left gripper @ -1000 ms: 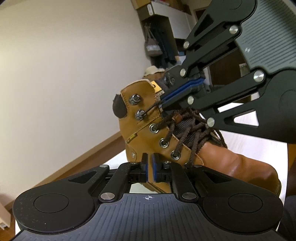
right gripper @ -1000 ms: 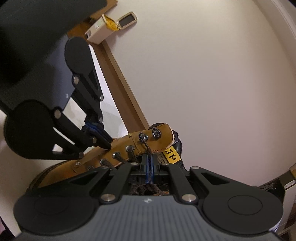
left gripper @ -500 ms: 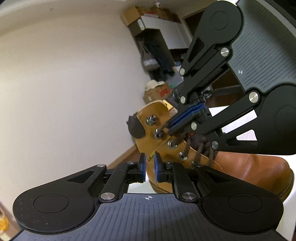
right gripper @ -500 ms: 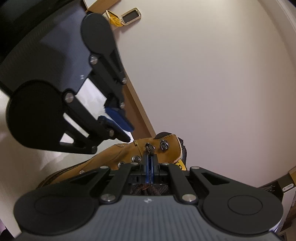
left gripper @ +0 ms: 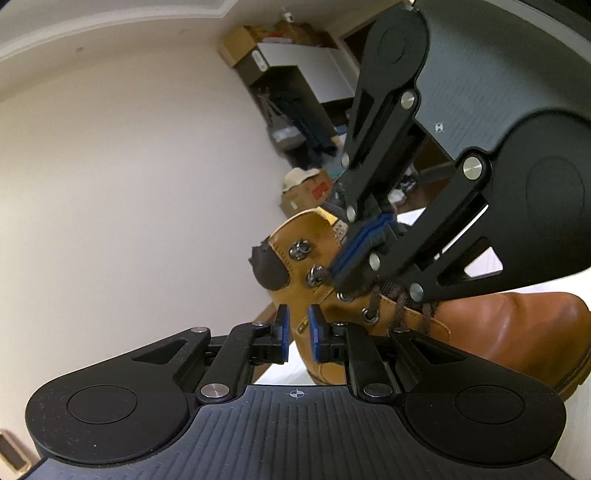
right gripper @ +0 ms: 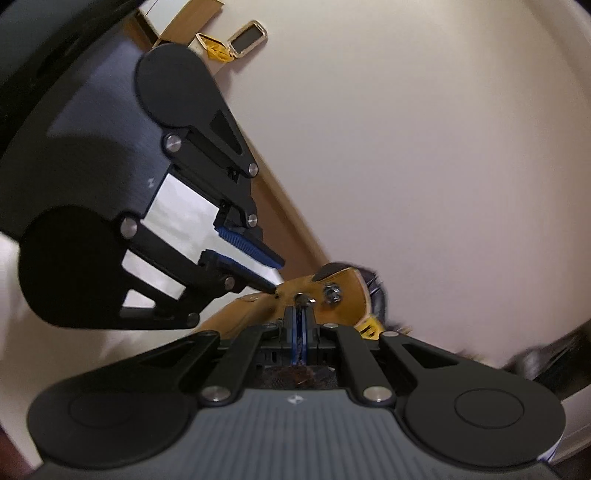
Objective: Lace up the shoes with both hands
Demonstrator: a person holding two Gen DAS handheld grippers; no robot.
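— Cream wall (left gripper: 129, 192) fills most of both views, doesn't it? What does the left camera add?

— Clutter in the far corner: a dark shelf unit (left gripper: 295, 99) with cardboard boxes (left gripper: 306, 190) on and below it. The right camera shows none of that, only a wooden baseboard strip (right gripper: 273, 199) and a small framed object (right gripper: 248, 33) by the wall.

— And the boot?

— One tan leather boot (left gripper: 491, 328), lying on a white bench (left gripper: 280, 373), ankle collar raised towards the wall, toe pointing away to the right in the left view. Its toe is smooth and a deeper brown; its collar is dark and padded. A brown lace (left gripper: 399, 302) crosses through the round eyelets lower down. Only the left camera shows the toe and the crossed lacing; the right camera sees just the collar end.

— How many hooks?

— Two metal lace hooks near the collar, an upper hook (left gripper: 300, 251) and a lower hook (left gripper: 317, 274).

— The two grippers?

— The right gripper (right gripper: 300, 314) has its fingers pressed together on the lace right at the lower hook. The left gripper (left gripper: 298, 332) sits just beside the boot's ankle with a narrow gap between its blue pads, nothing between them. The right camera confirms that gap from the side.
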